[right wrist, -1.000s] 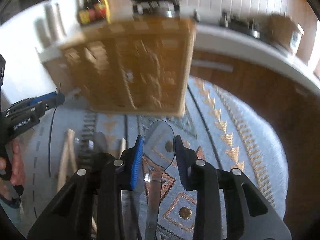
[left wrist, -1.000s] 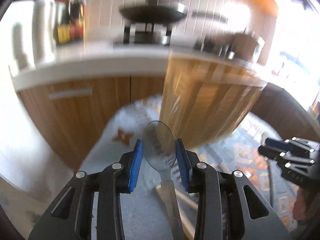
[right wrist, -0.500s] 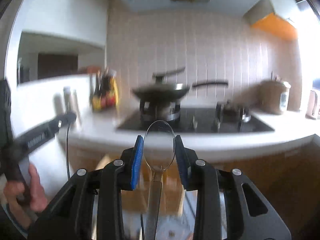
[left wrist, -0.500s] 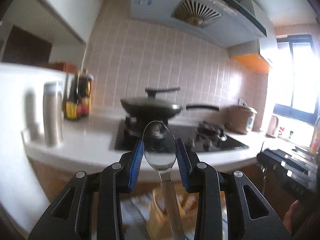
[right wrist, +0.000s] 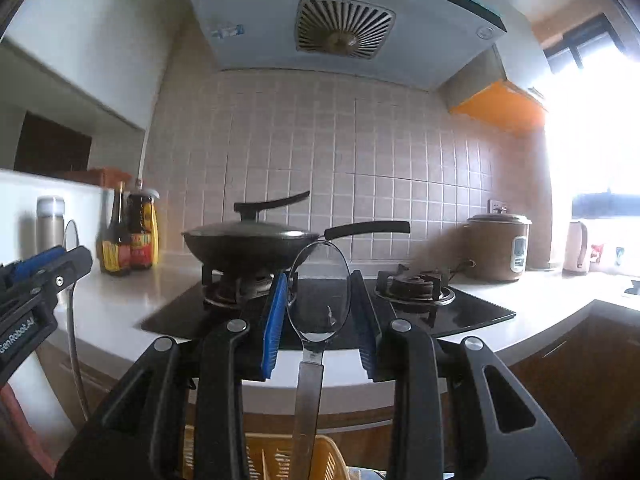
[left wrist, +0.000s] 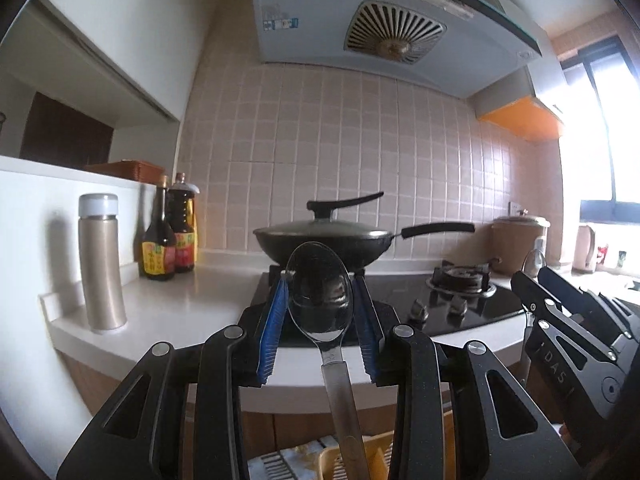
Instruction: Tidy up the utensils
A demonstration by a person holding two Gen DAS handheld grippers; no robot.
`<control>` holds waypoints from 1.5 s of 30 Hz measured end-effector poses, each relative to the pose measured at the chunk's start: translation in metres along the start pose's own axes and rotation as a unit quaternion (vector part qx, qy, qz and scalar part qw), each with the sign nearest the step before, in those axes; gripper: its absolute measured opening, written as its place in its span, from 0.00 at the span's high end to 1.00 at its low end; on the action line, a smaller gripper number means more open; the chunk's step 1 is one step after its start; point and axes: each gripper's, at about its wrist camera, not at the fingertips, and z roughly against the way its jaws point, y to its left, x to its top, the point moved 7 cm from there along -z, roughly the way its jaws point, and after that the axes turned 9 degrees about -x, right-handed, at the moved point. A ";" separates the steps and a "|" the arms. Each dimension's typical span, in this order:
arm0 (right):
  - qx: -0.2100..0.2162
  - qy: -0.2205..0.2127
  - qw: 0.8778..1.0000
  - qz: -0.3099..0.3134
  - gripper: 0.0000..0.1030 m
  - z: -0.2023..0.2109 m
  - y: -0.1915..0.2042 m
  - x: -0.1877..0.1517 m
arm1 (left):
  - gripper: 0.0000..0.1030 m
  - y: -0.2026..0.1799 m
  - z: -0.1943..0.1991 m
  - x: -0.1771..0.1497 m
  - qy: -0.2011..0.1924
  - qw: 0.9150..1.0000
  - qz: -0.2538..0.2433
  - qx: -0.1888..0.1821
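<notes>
Left tongs clamp a spoon at frame centre; right tongs clamp another spoon.

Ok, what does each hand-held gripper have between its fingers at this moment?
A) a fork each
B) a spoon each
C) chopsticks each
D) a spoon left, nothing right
B: the left hand-held gripper has a metal spoon between its blue pads, bowl forward, and the right hand-held gripper has a second spoon the same way.
</notes>
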 end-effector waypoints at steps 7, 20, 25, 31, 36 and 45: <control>0.015 0.018 1.000 -0.016 0.71 0.006 -0.007 -0.020 | 0.63 -0.001 -0.002 -0.025 0.023 1.000 -0.009 -0.007; 0.081 0.102 0.992 0.005 0.45 0.079 -0.028 -0.019 | 0.56 0.020 0.058 -0.014 0.095 0.990 0.078 -0.073; 0.093 0.180 0.978 0.039 0.45 0.115 -0.033 -0.029 | 0.56 0.033 0.085 -0.031 0.179 0.971 0.126 -0.093; 0.129 0.305 0.942 0.054 0.45 0.137 -0.028 -0.066 | 0.56 0.045 0.102 -0.095 0.317 0.919 0.197 -0.130; 0.163 0.409 0.896 0.051 0.46 0.147 -0.020 -0.117 | 0.56 0.034 0.112 -0.163 0.412 0.883 0.178 -0.137; 0.181 0.523 0.832 0.028 0.66 0.140 -0.020 -0.197 | 0.57 0.013 0.114 -0.236 0.480 0.854 0.157 -0.124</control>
